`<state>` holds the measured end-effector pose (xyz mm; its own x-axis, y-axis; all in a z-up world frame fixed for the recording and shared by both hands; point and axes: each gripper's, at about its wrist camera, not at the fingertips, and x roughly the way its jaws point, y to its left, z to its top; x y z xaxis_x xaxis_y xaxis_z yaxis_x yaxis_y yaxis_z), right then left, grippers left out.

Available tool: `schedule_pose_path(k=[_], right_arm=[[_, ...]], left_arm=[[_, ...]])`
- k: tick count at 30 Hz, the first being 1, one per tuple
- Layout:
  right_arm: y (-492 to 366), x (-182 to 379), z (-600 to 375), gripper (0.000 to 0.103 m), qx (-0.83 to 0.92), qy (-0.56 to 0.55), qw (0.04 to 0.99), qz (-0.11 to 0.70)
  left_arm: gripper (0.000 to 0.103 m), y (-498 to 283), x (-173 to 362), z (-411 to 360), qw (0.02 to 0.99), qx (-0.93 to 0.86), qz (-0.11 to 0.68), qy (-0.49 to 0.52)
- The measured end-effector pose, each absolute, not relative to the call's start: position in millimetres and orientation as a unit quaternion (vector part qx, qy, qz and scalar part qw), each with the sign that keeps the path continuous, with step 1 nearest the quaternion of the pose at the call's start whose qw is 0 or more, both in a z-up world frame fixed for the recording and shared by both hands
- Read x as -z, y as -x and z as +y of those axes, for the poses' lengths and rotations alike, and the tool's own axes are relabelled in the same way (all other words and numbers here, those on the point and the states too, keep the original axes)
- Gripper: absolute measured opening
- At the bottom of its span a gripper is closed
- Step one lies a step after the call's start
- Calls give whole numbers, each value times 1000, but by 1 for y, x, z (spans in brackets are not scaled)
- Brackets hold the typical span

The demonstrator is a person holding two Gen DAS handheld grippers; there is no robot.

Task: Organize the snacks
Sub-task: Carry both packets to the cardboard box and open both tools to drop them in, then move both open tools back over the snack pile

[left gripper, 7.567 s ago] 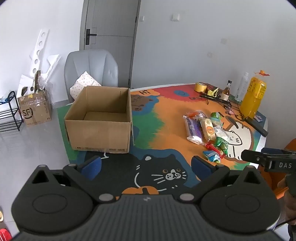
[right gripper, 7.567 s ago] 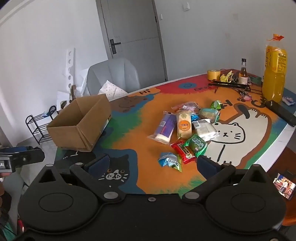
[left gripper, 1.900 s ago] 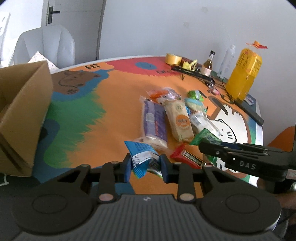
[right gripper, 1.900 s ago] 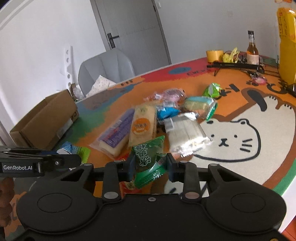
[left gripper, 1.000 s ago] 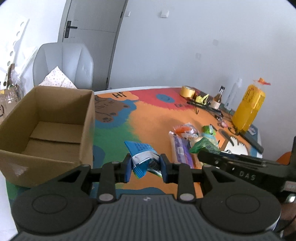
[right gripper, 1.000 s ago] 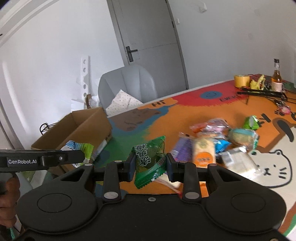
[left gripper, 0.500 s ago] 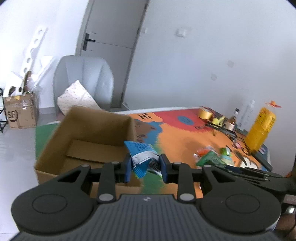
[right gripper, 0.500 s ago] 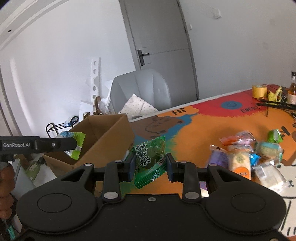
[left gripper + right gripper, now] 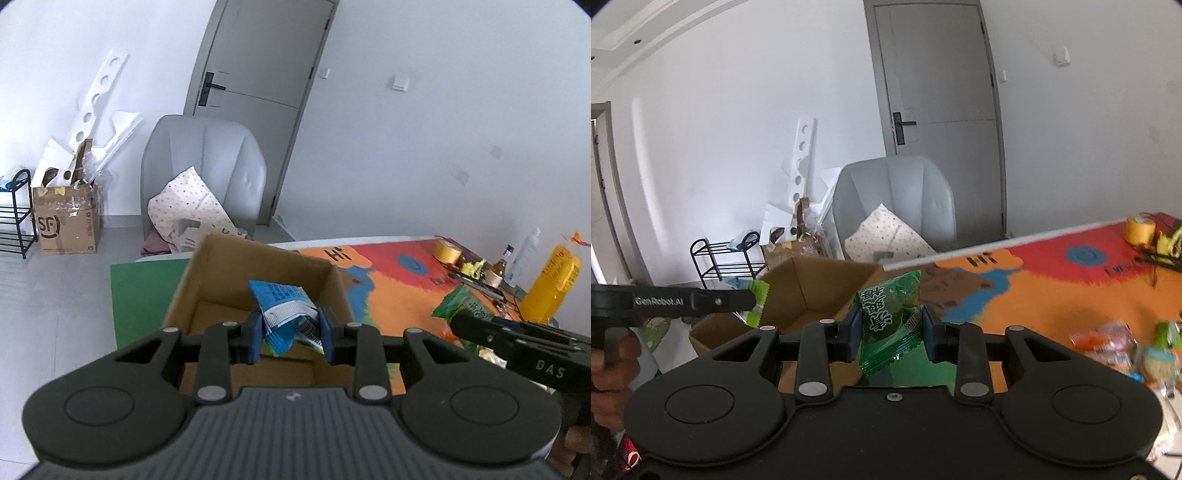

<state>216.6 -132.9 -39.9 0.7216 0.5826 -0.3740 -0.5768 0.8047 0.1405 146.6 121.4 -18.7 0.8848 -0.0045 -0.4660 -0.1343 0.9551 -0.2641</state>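
Grippers hide much: left gripper (image 9: 291, 334) clamps blue packet (image 9: 282, 308), right gripper (image 9: 891, 334) clamps green packet (image 9: 891, 325), snacks (image 9: 1123, 350) blurred.

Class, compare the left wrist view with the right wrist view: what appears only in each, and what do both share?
Only the left wrist view shows the yellow bottle and the SF carton on the floor. Only the right wrist view shows the snack pile clearly. Both show the cardboard box, the grey chair, the left gripper shut on the blue packet and the right gripper shut on the green packet.
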Motion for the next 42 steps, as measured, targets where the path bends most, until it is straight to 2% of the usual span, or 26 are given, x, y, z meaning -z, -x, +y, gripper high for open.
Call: schedule_pose_path(k=[7, 11, 20, 24, 27, 30, 33, 40, 42], right_arm=[[-221, 38, -107, 31, -331, 4, 921, 205], [-223, 37, -95, 31, -343, 8, 917, 205], [-223, 38, -72, 32, -370, 7, 906, 205], [-223, 34, -65, 51, -381, 2, 902, 202], [-221, 33, -69, 53, -369, -3, 907, 204], [-217, 32, -82, 60, -356, -15, 912, 204], [-214, 35, -92, 62, -344, -14, 915, 211], [-203, 39, -119, 75, -317, -24, 923, 218], [-199, 41, -124, 76, -314, -24, 923, 220]], left_arm=[[34, -160, 27, 137, 956, -50, 239, 162], [51, -157, 31, 141, 953, -58, 248, 166], [62, -141, 31, 145, 950, -60, 255, 169], [76, -131, 27, 146, 951, -69, 250, 167], [83, -128, 25, 147, 951, -78, 249, 164], [86, -127, 23, 144, 952, -84, 250, 159], [91, -124, 21, 139, 952, -87, 247, 159], [92, -118, 20, 124, 954, -80, 252, 144], [93, -116, 20, 118, 954, -76, 255, 139]])
